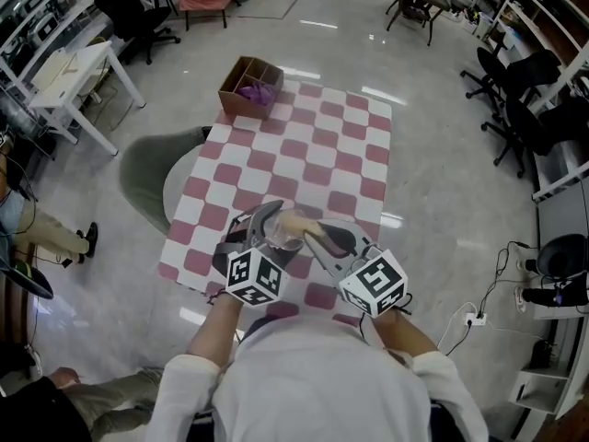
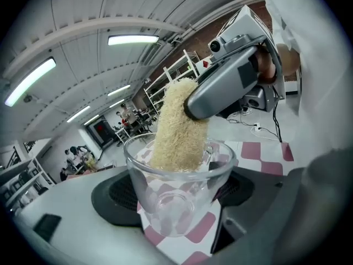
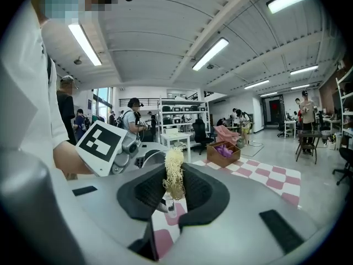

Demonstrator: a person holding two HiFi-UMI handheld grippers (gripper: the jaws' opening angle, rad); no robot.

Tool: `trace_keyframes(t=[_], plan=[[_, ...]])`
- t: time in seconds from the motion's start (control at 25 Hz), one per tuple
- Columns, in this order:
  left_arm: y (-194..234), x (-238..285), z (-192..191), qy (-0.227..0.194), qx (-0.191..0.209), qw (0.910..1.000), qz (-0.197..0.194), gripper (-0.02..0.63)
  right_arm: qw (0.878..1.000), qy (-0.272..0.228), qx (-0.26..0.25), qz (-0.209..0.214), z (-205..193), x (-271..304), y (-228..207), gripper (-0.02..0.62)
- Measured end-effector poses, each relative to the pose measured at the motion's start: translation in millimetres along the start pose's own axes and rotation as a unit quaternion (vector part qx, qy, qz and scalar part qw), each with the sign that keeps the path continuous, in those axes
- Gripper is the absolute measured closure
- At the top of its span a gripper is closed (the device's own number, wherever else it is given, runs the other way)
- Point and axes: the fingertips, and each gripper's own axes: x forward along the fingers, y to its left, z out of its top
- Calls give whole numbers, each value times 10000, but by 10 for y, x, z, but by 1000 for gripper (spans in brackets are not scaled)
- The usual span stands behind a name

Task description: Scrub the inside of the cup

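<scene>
Checkered table (image 1: 342, 145); right gripper's (image 1: 309, 232) loofah (image 2: 176, 127) inside cup (image 2: 175, 206)

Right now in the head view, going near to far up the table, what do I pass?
cup held in the left gripper, with the right gripper's loofah dipped in it → bare checkered tablecloth → cardboard box at the far-left corner.
</scene>
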Motion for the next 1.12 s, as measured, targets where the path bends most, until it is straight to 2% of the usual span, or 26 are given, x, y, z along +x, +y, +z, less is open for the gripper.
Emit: trace_keyframes(t=[0.36,0.64,0.84,0.96,1.12], plan=[[0,8,-91,137,-3,9999,-42,210,9969,-142,317,701,42,92,309,511],[-43,7,-72,97,153,9998,-93,210,9989,-189,280,313,101,141,82,511],[-53,0,-40,25,301,9995,-44,210,9997,237,0,-11,-69,140,-37,511],[-28,6,-51,57,381,9993,14,210,9994,352,-30,35,-121,127,13,511],[27,12,-80,95,350,9993,69,210,9989,353,120,300,-119,114,170,511]])
